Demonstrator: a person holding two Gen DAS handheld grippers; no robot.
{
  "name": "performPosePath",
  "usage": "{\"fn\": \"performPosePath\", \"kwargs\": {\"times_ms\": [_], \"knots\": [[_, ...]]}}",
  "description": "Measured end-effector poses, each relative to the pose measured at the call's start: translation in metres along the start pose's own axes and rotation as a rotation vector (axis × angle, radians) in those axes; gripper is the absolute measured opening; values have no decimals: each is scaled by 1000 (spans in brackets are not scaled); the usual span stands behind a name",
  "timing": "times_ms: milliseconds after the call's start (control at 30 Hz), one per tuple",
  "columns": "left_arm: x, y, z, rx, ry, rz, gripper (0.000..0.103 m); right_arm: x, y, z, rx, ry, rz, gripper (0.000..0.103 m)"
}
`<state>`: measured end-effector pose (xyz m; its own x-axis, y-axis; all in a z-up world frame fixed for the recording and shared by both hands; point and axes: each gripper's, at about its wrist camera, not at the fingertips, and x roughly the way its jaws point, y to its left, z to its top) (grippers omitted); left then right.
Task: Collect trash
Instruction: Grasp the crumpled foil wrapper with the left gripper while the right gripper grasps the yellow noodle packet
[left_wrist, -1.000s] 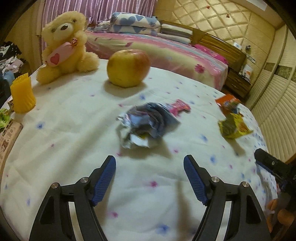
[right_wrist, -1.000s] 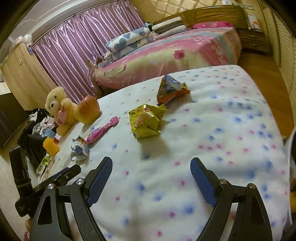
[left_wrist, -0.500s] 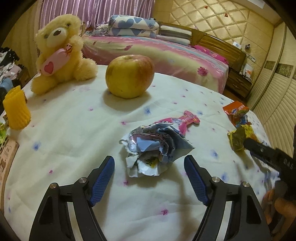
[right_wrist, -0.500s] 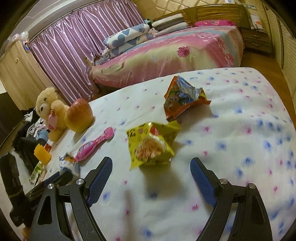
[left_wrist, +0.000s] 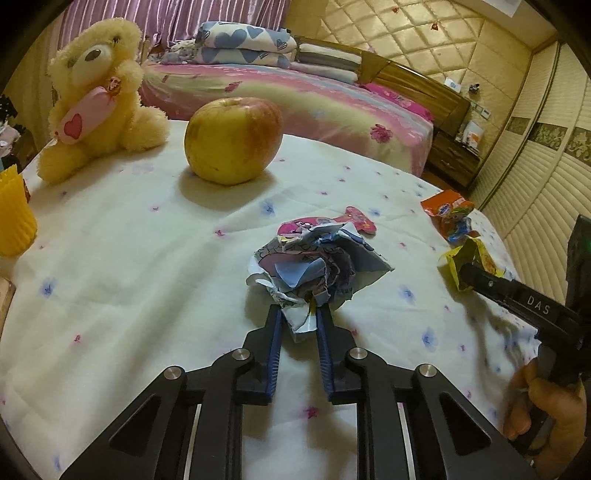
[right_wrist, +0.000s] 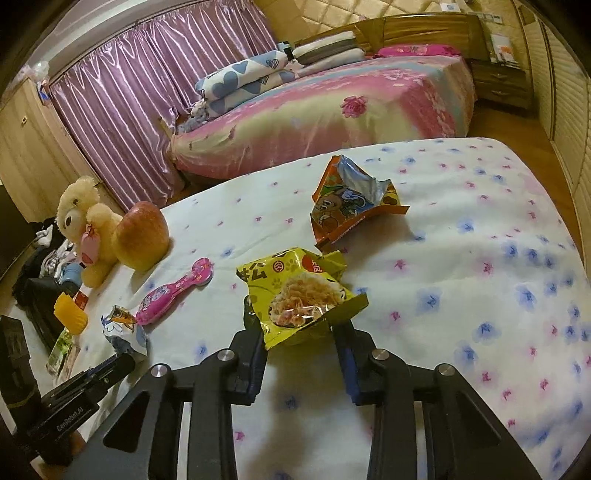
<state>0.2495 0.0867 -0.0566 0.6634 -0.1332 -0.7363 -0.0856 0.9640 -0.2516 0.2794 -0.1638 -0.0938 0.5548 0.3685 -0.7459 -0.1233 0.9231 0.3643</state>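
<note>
Black gripper (left_wrist: 297, 314) frame, blue finger pads (left_wrist: 274, 343), silver screws, white "DAS" lettering, bare-skinned hand (left_wrist: 546, 410)

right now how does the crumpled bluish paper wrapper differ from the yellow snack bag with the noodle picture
The crumpled bluish paper wrapper is balled up, while the yellow snack bag with the noodle picture lies flatter with its print readable. The wrapper is pinched by the left gripper, whose fingers are nearly together; the bag sits between the right gripper's wider-set fingers. Both rest on the white flower-print cloth, and each is at a gripper's fingertips.
</note>
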Motion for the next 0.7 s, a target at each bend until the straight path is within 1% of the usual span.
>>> {"fn": "performPosePath", "kwargs": {"times_ms": [100,300,400,700], "knots": [[-4,3,-3,-4,-3,-16,15,-8,-1,-7,6,-8,7,34],[-13,2,-13,-6,11,-47,14,-30,-11,-26,58,-34,25,34],[-18,-5,-19,6,21,-62,14,-41,-16,-34,83,-48,32,34],[-24,-36,-33,49,31,-113,14,-66,-25,-49,84,-64,29,34]]}}
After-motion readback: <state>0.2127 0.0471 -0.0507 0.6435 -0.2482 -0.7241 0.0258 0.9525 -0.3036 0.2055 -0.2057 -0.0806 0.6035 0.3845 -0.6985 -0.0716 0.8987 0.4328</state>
